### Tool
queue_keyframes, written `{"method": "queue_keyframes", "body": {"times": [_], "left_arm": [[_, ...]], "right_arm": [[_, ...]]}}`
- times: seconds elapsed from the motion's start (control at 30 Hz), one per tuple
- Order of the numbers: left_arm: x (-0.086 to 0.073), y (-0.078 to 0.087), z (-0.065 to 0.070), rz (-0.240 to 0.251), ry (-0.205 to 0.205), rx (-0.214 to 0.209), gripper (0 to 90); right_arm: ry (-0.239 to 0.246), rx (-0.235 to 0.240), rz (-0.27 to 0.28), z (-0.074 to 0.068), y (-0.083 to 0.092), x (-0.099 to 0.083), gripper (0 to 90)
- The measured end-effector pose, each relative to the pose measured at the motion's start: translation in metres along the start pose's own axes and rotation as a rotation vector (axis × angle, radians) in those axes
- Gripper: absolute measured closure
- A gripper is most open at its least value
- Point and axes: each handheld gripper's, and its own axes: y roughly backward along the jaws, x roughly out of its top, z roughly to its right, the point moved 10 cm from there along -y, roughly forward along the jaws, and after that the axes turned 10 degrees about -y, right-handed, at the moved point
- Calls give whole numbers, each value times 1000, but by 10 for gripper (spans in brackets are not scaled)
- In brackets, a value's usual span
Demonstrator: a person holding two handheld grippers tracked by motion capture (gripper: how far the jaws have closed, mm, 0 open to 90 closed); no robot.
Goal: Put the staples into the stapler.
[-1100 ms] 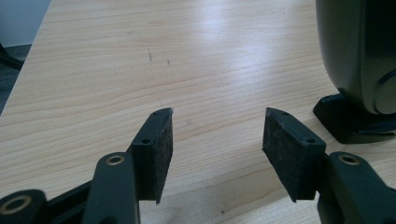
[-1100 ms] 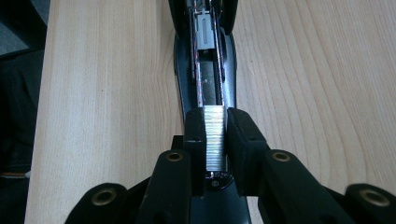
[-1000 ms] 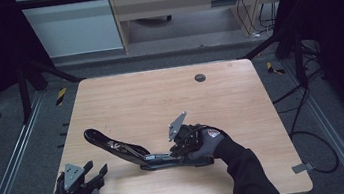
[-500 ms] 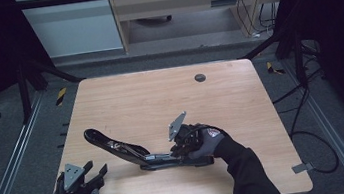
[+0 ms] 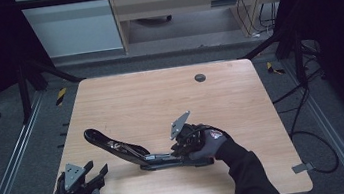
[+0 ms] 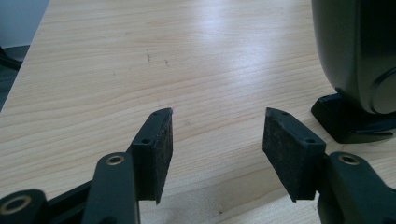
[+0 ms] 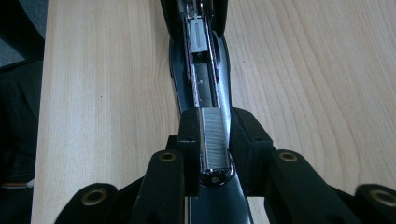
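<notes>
Stapler (image 5: 132, 152): black, lies open on the table (image 5: 160, 98) in the lower middle of the high view.
Long way: it runs from upper left to lower right in the high view. The lid end points up and to the upper left. The base lies flat toward the right gripper.
Staples (image 7: 213, 140): a shiny strip sits in the stapler's open track. In the right gripper view the track runs straight up the frame, from the bottom middle to the top middle.
Right gripper (image 5: 182, 143): it is at the lower right end of the stapler. Its jaws stand on both sides of the strip of staples, very close to it. The jaws have just been opening. I cannot tell if the pads still touch the strip.
Right hand (image 5: 211, 142): gloved, just right of the stapler in the high view.
Left gripper (image 5: 92, 173): lower left of the high view, near the table's front edge, left of the stapler and apart from it. Its jaws are wide apart with only bare wood between them.
Left gripper view: the stapler's black lid (image 6: 357, 51) stands at the right edge of the frame, past the right jaw and not touching it.
</notes>
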Motion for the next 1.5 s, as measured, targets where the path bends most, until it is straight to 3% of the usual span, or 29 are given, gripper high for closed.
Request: {"method": "queue_keyframes", "body": {"times": [0.37, 0.77, 1.03, 1.5], "left_arm": [[0, 0, -1, 1, 1, 2, 424], [0, 0, 0, 0, 0, 1, 424], [0, 0, 0, -2, 0, 0, 424], [-1, -1, 0, -3, -1, -1, 424]], "right_arm": [[-27, -8, -36, 1, -8, -2, 768], [-6, 4, -26, -1, -5, -1, 783], [9, 39, -5, 0, -7, 0, 782], [13, 33, -8, 2, -6, -3, 771]]}}
